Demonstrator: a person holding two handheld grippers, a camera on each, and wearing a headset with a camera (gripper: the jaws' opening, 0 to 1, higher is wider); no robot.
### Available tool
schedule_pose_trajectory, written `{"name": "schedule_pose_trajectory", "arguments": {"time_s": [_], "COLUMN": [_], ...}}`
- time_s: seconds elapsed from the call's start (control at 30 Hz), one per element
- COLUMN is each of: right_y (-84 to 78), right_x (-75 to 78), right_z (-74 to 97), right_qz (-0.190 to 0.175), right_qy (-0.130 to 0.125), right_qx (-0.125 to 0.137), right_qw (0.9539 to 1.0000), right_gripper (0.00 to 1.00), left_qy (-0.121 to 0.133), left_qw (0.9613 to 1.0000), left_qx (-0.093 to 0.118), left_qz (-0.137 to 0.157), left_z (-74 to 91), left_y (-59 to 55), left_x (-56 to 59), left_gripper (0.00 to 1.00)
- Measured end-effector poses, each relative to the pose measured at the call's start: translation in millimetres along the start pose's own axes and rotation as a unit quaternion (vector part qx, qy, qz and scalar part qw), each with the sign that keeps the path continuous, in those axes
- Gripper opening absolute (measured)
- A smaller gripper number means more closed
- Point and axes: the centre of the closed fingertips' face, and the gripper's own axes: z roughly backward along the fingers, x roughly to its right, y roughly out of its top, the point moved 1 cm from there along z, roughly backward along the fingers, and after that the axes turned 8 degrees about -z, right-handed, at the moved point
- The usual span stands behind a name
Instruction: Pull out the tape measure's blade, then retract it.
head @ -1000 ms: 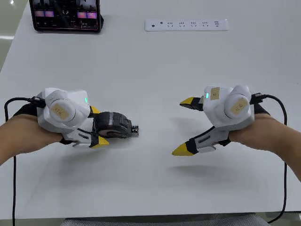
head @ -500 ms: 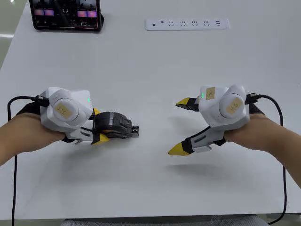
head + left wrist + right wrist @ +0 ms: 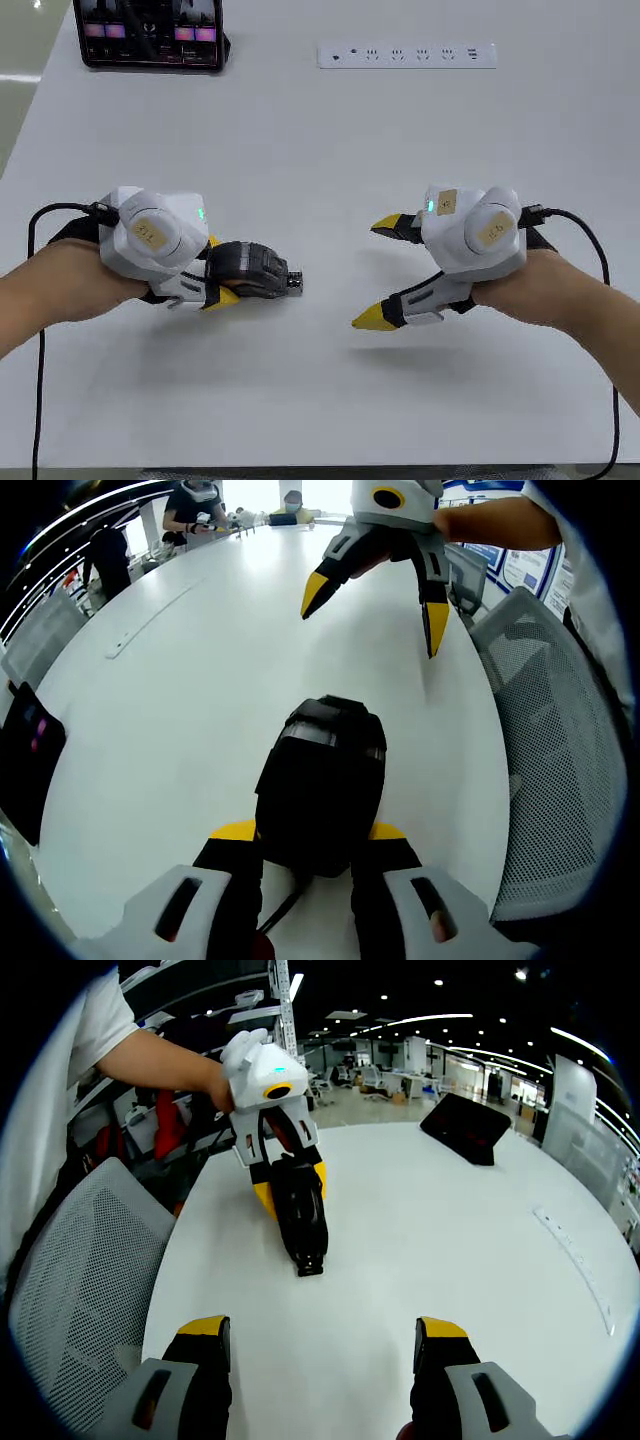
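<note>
A black tape measure (image 3: 250, 270) rests on the white table (image 3: 320, 140), held between the yellow-tipped jaws of my left gripper (image 3: 218, 270). In the left gripper view the tape measure (image 3: 322, 785) sits between that gripper's own jaws, with its blade end pointing away toward my right gripper (image 3: 375, 590). My right gripper (image 3: 382, 272) stands open just above the table, a short way right of the blade's tip, with nothing between its fingers. From the right gripper view the tape measure (image 3: 302, 1215) points toward the camera, with the left gripper (image 3: 288, 1178) behind it.
A white power strip (image 3: 407, 55) lies at the far edge of the table. A dark tablet with a lit screen (image 3: 152, 32) stands at the far left. A grey mesh chair (image 3: 560, 780) is at the table's near side. Black cables trail from both grippers.
The right gripper has drifted a little left toward the tape measure. The left gripper still holds the tape measure in the same spot; the head camera has shifted slightly.
</note>
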Motion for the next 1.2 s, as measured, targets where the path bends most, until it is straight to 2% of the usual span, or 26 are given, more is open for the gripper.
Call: {"name": "schedule_pose_trajectory", "arguments": {"time_s": [0.4, 0.7, 1.2], "right_y": [7.1, 13.3, 26.1], "right_x": [-4.7, -5.0, -10.9], "right_z": [-22.9, -38.4, -59.7], "right_qz": [0.004, 0.023, 0.041], "right_qy": [0.011, 0.01, 0.025], "right_qx": [0.008, 0.007, 0.022], "right_qw": [0.9999, 0.9997, 0.9986], "right_gripper": [0.7, 0.58, 0.39], "left_qy": [-0.014, -0.015, -0.011], "left_qw": [0.9998, 0.9993, 0.9993], "left_qx": [-0.015, -0.034, -0.035], "left_qz": [0.002, -0.006, 0.001], "left_z": [-0.5, -1.7, -3.3], "left_y": [-2.1, -3.4, -4.5], "left_x": [1.0, 1.3, 0.0], "left_gripper": [0.29, 0.29, 0.29]}}
